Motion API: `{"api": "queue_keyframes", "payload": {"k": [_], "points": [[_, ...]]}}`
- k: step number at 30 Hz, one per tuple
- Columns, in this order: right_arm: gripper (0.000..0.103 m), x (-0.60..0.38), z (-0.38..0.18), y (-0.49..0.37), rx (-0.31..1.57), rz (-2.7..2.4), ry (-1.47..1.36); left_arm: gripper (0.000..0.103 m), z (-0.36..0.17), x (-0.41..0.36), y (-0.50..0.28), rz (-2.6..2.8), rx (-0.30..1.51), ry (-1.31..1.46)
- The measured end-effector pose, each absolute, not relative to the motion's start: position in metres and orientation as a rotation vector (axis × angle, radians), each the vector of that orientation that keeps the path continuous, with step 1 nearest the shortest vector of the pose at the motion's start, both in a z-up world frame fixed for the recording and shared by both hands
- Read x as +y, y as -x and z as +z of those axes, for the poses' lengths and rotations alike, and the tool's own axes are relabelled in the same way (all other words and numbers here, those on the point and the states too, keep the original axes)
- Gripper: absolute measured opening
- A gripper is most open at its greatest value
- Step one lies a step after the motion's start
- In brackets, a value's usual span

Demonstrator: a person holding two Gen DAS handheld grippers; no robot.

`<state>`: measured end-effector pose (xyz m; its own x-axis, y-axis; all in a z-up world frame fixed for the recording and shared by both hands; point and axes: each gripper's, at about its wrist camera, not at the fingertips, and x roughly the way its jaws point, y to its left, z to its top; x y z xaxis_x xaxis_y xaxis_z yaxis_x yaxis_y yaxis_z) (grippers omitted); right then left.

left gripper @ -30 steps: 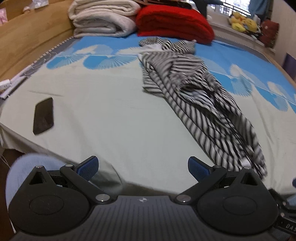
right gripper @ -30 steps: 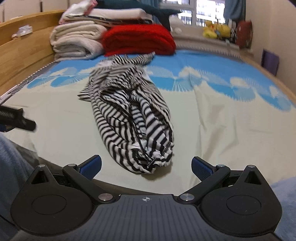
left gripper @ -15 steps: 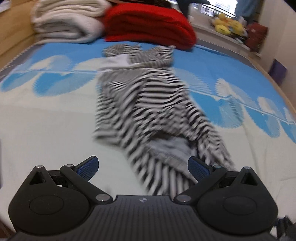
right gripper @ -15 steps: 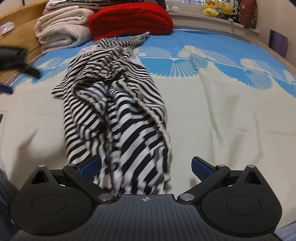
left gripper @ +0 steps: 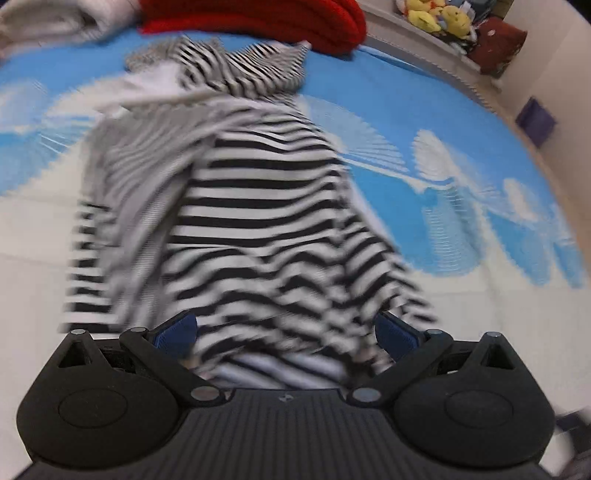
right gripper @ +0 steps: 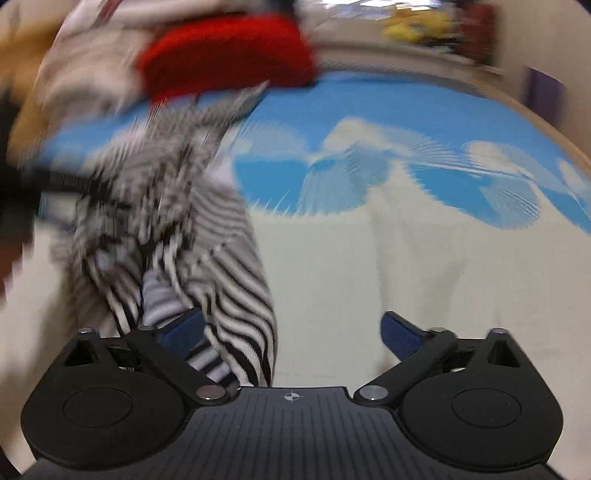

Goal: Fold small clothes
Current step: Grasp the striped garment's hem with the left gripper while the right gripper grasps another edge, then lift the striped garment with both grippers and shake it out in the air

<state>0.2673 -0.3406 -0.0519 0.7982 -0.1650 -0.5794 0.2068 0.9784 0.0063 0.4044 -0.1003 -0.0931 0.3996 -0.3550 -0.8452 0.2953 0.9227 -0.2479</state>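
Bed (left gripper: 461,122), blue-and-cream sheet. Striped garment (left gripper: 258,221) lies crumpled along it, red blanket (left gripper: 258,18) beyond. Left gripper (left gripper: 284,332) spread wide over garment's near end. Right gripper (right gripper: 291,332) closing, cloth between fingers, apparently not pinched; frames blurred.

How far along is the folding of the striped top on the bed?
Done: nothing; the striped top lies crumpled on the bed. In hand: the left claw is open over it; the right claw is closing at its near end, not gripping yet. Left: spreading and every fold.
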Motion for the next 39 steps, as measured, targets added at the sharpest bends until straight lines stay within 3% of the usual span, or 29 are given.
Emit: {"api": "queue_keyframes", "payload": {"k": [2,3,4,5,6,8,14,15,17,22,29,39], "points": [[0.08,-0.336,-0.068,-0.278,0.691,-0.164,-0.061,0.101,-0.103,-0.113,-0.416,-0.461,1.13,0.084],[0.071,-0.335,-0.076,-0.282,0.738,-0.106,-0.09,0.083,-0.107,-0.119,-0.42,-0.455,1.137,0.077],[0.038,-0.334,-0.081,-0.284,0.76,-0.067,-0.117,0.046,-0.11,-0.121,-0.421,-0.432,1.126,0.069],[0.024,-0.333,-0.083,-0.285,0.769,-0.01,-0.16,0.031,-0.111,-0.121,-0.421,-0.377,1.114,0.05],[0.018,-0.332,-0.082,-0.286,0.76,0.027,-0.182,0.016,-0.111,-0.115,-0.419,-0.335,1.109,0.058],[0.007,-0.327,-0.075,-0.282,0.705,0.033,-0.129,0.013,-0.102,-0.087,-0.411,-0.307,1.097,0.16],[0.012,-0.322,-0.053,-0.264,0.524,0.13,-0.113,0.011,-0.023,0.06,-0.335,-0.156,0.886,0.299],[0.021,-0.321,-0.052,-0.262,0.514,0.146,-0.109,0.011,-0.017,0.091,-0.32,-0.113,0.869,0.331],[0.061,-0.316,-0.052,-0.26,0.519,0.173,-0.094,0.011,-0.013,0.136,-0.296,-0.014,0.857,0.343],[0.077,-0.288,-0.067,-0.256,0.55,0.217,0.032,0.011,-0.024,0.185,-0.258,0.1,0.889,0.372],[0.078,-0.273,-0.08,-0.247,0.606,0.211,0.068,0.011,-0.005,0.193,-0.241,0.073,0.834,0.408],[0.083,-0.258,-0.092,-0.2,0.622,0.17,-0.223,0.011,-0.014,0.242,-0.217,0.128,0.848,0.471]]}}
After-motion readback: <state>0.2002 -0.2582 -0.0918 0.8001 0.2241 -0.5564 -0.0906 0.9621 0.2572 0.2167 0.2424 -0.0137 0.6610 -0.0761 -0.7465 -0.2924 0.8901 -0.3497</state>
